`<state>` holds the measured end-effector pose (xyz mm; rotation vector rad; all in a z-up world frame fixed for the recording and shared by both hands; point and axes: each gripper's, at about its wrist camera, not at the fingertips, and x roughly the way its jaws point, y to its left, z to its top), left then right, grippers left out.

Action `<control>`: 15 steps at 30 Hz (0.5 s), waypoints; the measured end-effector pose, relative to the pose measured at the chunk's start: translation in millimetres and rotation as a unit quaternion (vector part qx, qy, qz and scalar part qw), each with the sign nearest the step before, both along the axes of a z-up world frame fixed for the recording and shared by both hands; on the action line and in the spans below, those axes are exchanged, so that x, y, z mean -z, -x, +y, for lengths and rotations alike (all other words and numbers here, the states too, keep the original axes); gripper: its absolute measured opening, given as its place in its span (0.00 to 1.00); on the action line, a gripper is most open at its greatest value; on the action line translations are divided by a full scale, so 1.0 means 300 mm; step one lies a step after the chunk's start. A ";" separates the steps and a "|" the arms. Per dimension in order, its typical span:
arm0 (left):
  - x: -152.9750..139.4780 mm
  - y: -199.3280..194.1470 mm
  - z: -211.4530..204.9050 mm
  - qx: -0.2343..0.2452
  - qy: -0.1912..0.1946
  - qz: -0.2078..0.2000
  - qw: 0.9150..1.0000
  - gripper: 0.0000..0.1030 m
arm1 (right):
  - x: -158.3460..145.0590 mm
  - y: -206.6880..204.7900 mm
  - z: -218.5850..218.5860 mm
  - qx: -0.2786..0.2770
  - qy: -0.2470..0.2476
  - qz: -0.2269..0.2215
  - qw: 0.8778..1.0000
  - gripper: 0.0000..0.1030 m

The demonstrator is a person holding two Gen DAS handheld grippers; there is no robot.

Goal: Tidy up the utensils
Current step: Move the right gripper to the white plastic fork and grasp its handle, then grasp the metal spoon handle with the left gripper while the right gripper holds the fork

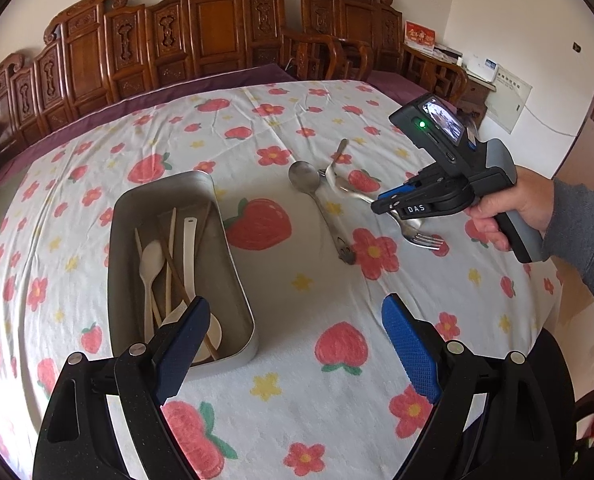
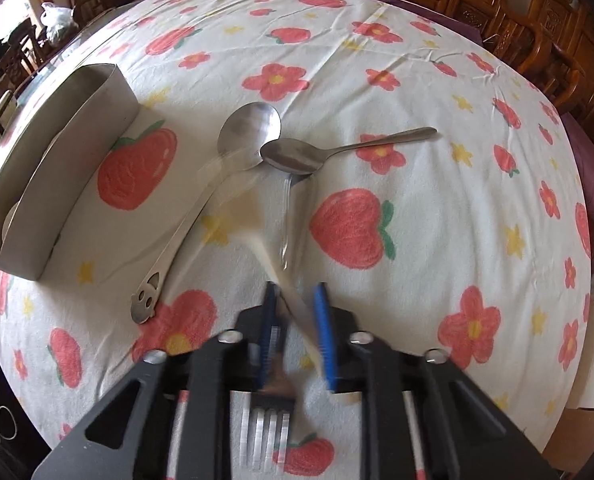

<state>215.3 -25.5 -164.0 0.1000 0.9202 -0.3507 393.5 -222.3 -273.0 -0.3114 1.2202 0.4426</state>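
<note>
A metal fork [image 2: 265, 432] lies between the blue pads of my right gripper [image 2: 295, 312], which is shut on its handle; the tines point back under the gripper and the handle is blurred. From the left wrist view, the right gripper [image 1: 391, 206] sits low over the cloth with the fork [image 1: 421, 238] beneath it. A large steel spoon [image 2: 249, 132] and a smaller spoon [image 2: 297, 154] lie just ahead, their bowls touching. A steel tray [image 1: 165, 184] holds white spoons [image 1: 151, 264] and chopsticks. My left gripper [image 1: 297, 308] hangs open near the tray's corner, holding nothing.
The table wears a white cloth [image 1: 297, 360] printed with strawberries and flowers. Carved wooden chairs [image 1: 217, 32] line the far edge. A person's hand and grey sleeve [image 1: 577, 232] hold the right gripper. The tray [image 2: 57, 128] stands left of the spoons.
</note>
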 end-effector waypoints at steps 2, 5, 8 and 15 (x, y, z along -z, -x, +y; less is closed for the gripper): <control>0.005 -0.003 -0.009 0.002 0.000 0.003 1.000 0.82 | -0.005 0.009 -0.009 0.004 -0.010 0.003 1.000 0.09; 0.010 -0.010 -0.031 0.007 -0.001 0.004 1.000 0.82 | -0.015 0.029 -0.022 0.005 -0.027 0.007 1.000 0.07; 0.017 -0.030 -0.055 0.010 0.001 0.007 1.000 0.82 | -0.041 0.055 -0.047 0.018 -0.052 -0.002 0.999 0.04; 0.062 -0.129 -0.128 0.009 0.007 0.027 1.000 0.82 | -0.105 0.143 -0.096 0.041 -0.093 -0.029 0.994 0.04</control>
